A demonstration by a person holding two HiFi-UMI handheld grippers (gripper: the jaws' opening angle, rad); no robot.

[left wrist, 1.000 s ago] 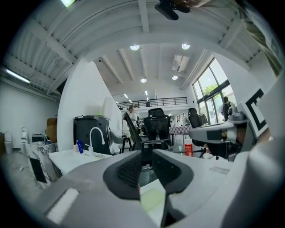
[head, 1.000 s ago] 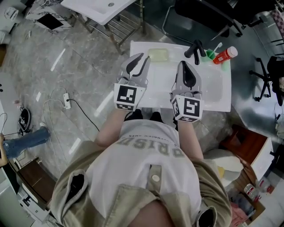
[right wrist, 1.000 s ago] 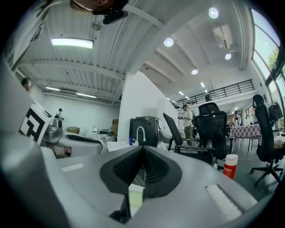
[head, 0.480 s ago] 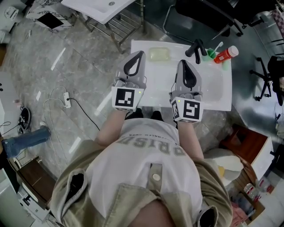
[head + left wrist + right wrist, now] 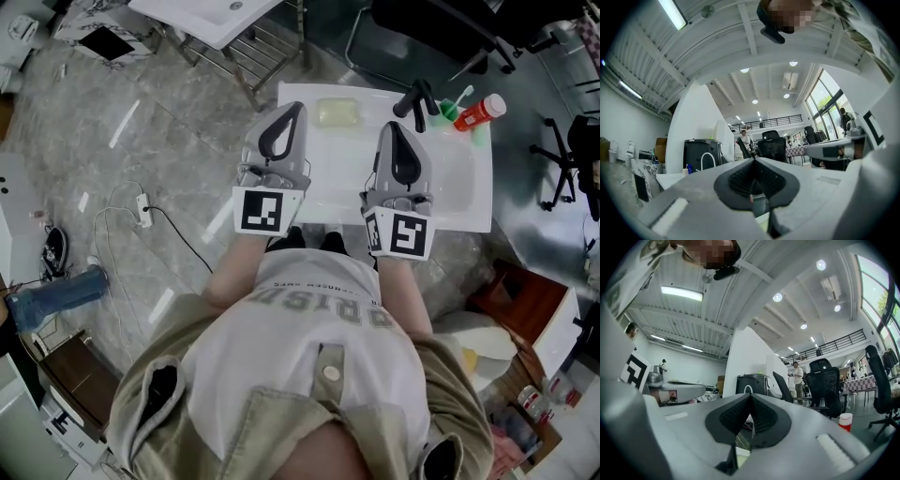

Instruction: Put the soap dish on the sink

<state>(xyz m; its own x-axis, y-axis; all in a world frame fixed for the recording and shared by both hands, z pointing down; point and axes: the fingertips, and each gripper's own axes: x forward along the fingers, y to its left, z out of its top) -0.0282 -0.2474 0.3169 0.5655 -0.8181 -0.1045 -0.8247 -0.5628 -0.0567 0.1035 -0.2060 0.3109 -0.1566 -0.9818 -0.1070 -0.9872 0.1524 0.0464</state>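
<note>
The pale yellow-green soap dish [image 5: 337,112] lies on the back left rim of the white sink [image 5: 469,211], apart from both grippers. My left gripper [image 5: 296,110] hangs over the sink's left side, its jaws shut with nothing between them; its tip is just left of the dish. My right gripper [image 5: 393,128] hovers over the basin, also shut and empty. In the left gripper view the left gripper [image 5: 753,160] points level across the room, dark pads together. The right gripper view shows the right gripper [image 5: 750,397] likewise, pads meeting.
A black faucet [image 5: 416,99] stands at the sink's back. A green cup with a toothbrush [image 5: 449,110] and a red bottle [image 5: 479,112] sit at the back right corner. Another white basin on a metal rack [image 5: 211,21] is behind. A cable and power strip [image 5: 142,212] lie on the floor.
The left gripper's jaws have gone from apart to shut. Both grippers have risen a little above the sink, and the soap dish stays on the rim.
</note>
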